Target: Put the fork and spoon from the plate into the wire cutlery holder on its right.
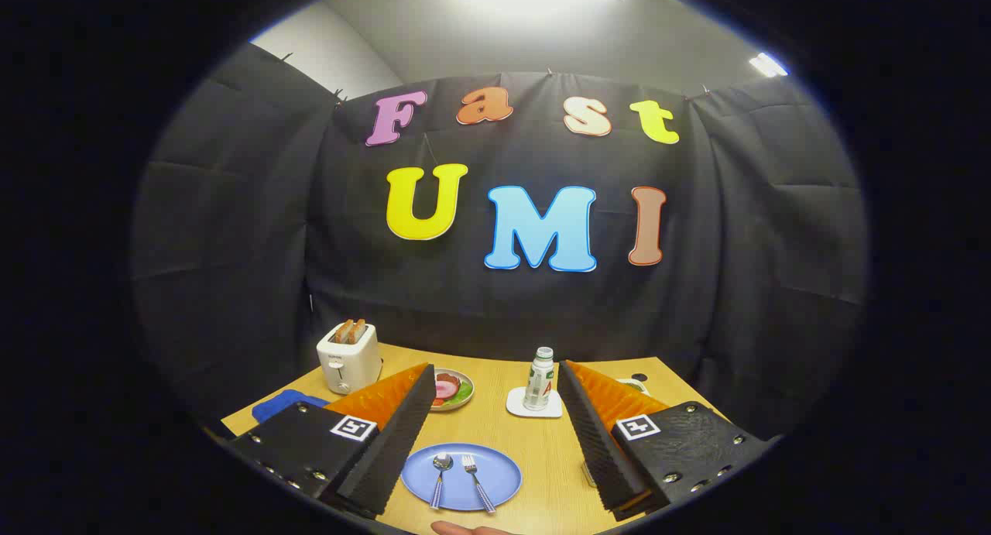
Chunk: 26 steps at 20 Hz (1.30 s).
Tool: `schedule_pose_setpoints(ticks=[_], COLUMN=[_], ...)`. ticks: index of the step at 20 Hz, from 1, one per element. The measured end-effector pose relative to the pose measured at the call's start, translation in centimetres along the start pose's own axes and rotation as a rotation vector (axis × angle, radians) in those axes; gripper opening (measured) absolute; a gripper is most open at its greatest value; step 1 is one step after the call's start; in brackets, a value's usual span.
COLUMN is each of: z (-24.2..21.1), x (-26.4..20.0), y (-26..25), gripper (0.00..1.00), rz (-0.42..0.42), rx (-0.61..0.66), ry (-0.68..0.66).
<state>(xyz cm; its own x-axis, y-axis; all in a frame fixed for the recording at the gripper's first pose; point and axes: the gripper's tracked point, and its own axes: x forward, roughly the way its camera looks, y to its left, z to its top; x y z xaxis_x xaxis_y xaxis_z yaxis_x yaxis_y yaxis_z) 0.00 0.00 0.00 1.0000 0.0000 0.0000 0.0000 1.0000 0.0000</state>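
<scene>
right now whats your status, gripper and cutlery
Gripper open, fingers wide apart above the table, holding nothing. Spoon and fork lie side by side on the blue plate, between the fingers. Nothing blocks them.

**Hidden and cut-off parts**

The wire cutlery holder (590, 473) is being hidden almost wholly behind the right finger of the wide-open gripper (495, 434). The small plate of food (457, 390) is being partly covered by the left finger. A fingertip (472, 529) is being cut off below the blue plate (495, 485).
</scene>
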Motion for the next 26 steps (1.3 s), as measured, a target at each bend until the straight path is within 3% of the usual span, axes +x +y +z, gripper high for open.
schedule_pose_setpoints(ticks=[14,26], z=[-3.3,-14.7], x=[0.5,3.4], y=[0.5,0.5], gripper=[0.97,0.97], rz=[0.035,0.069], rx=[-0.04,-0.083], ry=[0.072,0.44])
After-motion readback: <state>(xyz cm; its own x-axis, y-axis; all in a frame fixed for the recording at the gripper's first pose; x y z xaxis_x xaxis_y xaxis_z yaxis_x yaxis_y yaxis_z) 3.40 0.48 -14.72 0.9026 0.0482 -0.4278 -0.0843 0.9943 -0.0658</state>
